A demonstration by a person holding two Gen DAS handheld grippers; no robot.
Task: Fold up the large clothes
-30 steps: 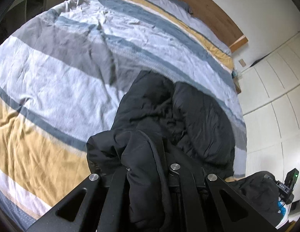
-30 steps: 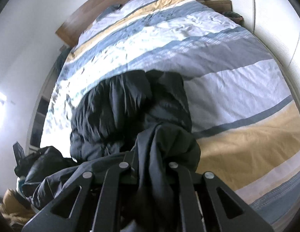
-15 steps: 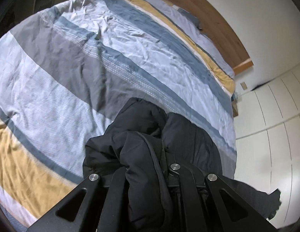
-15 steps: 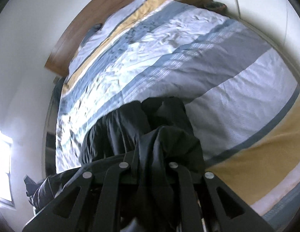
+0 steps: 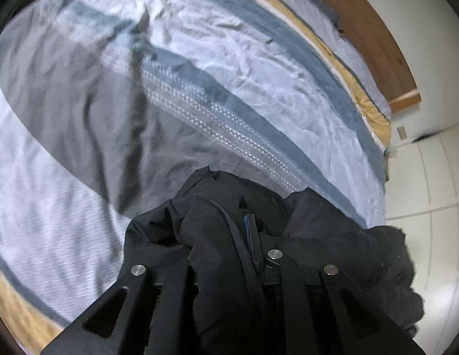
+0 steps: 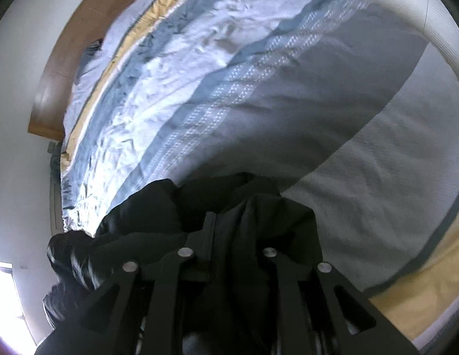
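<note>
Left wrist view: left tongs (image 5: 229,236) clamped on bunched black jacket (image 5: 318,230), lifted above bed (image 5: 200,59). Right tongs (image 6: 229,230) likewise pinched jacket fabric. Risk: slippery, bulky fabric might slide free; uneven grips could twist garment, spoiling fold over bed.

Bedroom, home: bed (image 5: 229,68) with striped duvet, wooden headboard (image 5: 374,29) far, white wardrobe (image 5: 436,177) right.
</note>
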